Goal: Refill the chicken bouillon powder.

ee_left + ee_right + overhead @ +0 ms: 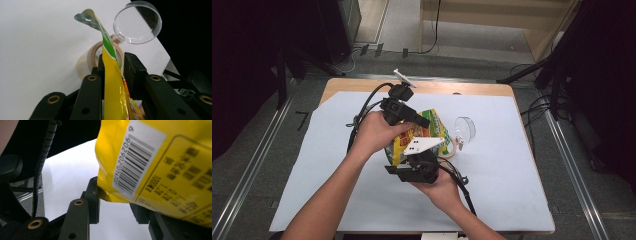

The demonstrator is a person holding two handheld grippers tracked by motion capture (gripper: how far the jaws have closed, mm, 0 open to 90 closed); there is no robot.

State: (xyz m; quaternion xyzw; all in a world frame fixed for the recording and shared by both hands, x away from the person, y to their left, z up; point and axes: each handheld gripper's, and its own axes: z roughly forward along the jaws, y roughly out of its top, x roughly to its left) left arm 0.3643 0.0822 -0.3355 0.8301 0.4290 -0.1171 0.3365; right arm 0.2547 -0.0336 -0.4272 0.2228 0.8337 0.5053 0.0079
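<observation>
You have the yellow snack bag (424,134) held up off the counter (492,195) between both tools, over the middle of the white sheet (337,190). Your left hand-held gripper (113,65) is clamped on the bag's top seam – in the left gripper view the flat sealed edge runs straight up between the two black jaws, with the green checked corner standing free above them. Your right hand-held gripper (115,202) sits at the bag's lower corner, near the barcode; the corner lies between its jaws, but whether the pads truly press on it I cannot tell, since the bag hides the right-hand jaw.

This looks like the moment to pull the bag open, or at least to steady it for that. Keep the left grip on the flat seam, not on the puffed body; a pinch lower down would crush the contents. Make sure the right tool bites the film firmly before you pull – a shallow hold on a glossy corner will likely slip. Pull evenly and away from the bag; the clear round lid (465,128) and the roll of tape (451,148) lie just to the bag's right, near enough to be knocked.
</observation>
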